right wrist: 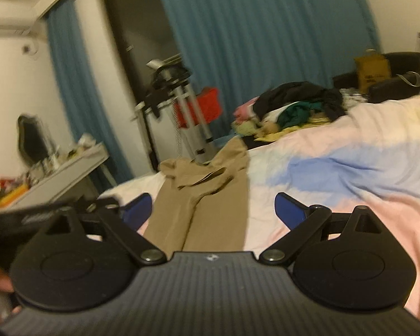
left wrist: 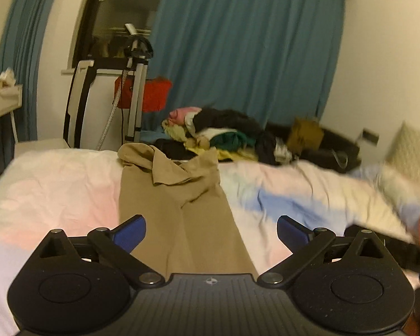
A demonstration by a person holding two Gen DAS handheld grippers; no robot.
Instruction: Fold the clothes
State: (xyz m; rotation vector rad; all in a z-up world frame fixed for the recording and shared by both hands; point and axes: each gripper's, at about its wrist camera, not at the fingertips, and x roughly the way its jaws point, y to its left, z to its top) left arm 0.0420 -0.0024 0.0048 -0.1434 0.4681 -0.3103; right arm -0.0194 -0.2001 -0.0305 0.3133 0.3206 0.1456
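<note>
Left hand-held gripper (left wrist: 211,231) hovering with blue-padded fingers (left wrist: 130,232) spread wide, gripping nothing, above the legs of the tan fabric trousers (left wrist: 179,210). Right hand-held gripper (right wrist: 212,212) likewise gaping wide and empty, over the same trousers (right wrist: 204,196). Trousers lying lengthwise on the pastel pink, blue and white bedsheet (left wrist: 56,184), legs running toward both cameras, waistband crumpled at the far end near the mixed heap of unfolded clothes (left wrist: 221,134). Showing only in the left wrist view: the other gripper's dark body, blurred, poking in at the right edge, and a quilted cream pillow (left wrist: 411,151). Showing only in the right wrist view: a cluttered white side table (right wrist: 61,173) with a dark-framed mirror (right wrist: 32,137) at left. Appearing in both: teal curtains (left wrist: 246,50) and a silver tripod stand (left wrist: 135,84) behind the bed.
</note>
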